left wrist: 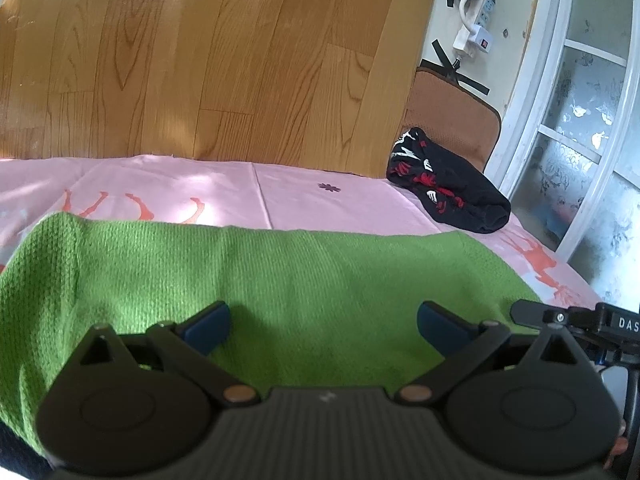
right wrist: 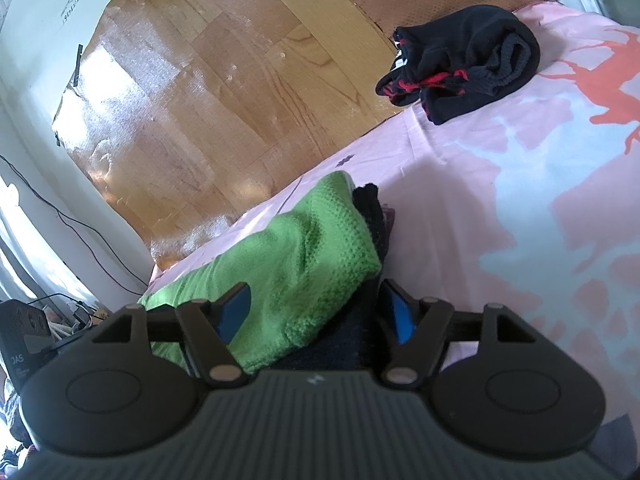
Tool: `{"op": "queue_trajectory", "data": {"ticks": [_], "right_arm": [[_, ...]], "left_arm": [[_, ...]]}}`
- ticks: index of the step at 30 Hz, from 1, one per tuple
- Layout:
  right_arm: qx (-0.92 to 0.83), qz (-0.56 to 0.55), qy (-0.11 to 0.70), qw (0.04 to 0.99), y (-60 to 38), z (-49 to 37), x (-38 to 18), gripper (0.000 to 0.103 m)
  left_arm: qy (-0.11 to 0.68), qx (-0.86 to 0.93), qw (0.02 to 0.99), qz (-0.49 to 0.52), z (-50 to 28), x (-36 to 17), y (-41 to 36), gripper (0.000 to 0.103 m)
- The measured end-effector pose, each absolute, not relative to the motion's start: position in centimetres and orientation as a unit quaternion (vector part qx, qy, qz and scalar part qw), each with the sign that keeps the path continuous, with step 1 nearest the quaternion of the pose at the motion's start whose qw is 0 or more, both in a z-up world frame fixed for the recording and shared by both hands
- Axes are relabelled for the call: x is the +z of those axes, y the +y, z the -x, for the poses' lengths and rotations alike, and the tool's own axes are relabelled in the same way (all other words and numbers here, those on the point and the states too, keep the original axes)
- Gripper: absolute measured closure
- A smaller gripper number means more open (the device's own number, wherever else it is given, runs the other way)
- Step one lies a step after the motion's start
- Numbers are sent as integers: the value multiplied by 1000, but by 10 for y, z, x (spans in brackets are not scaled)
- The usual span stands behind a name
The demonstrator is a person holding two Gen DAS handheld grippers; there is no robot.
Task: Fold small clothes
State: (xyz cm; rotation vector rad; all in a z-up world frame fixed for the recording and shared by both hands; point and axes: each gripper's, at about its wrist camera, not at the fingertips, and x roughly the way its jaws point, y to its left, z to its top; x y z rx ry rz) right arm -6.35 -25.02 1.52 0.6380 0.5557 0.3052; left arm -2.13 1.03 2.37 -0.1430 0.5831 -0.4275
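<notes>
**Green cloth on the pink sheet**

The green knitted cloth (left wrist: pixel 280 280) lies spread on the pink sheet (left wrist: pixel 320 200), with darker fabric under it at my right. A black garment (left wrist: pixel 448 184) sits bunched well apart near the edge. My left gripper (left wrist: pixel 324 322) hovers over the cloth, jaws wide. My right gripper (right wrist: pixel 316 312) tilts down, jaws apart around the cloth's folded corner, not pressing.

Both views are taken from just behind the gripper fingers, tilted downward, very near the bed. In the left wrist view, the green cloth (left wrist: pixel 280 272) is faced square-on, with the wooden floor (left wrist: pixel 200 60) beyond. In the right wrist view, the cloth is seen from its end. The black garment (right wrist: pixel 464 60) and pink sheet (right wrist: pixel 460 200) are shared.
</notes>
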Motion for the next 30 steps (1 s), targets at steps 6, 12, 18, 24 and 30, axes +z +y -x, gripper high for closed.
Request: {"op": "queue_trajectory", "data": {"ticks": [6, 12, 18, 24, 30], "right_arm": [[149, -305, 269, 901, -249, 63, 15, 27], [156, -300, 269, 902, -249, 62, 15, 25], [153, -298, 265, 904, -250, 62, 15, 24], [150, -303, 267, 903, -249, 63, 16, 22], [126, -316, 287, 896, -246, 65, 19, 49]], "left_arm": [[285, -209, 933, 68, 21, 24, 10, 0], [285, -210, 933, 68, 21, 24, 11, 0], [285, -211, 933, 69, 21, 24, 11, 0], [279, -213, 933, 84, 22, 25, 17, 0], [284, -207, 934, 65, 20, 23, 10, 2]]}}
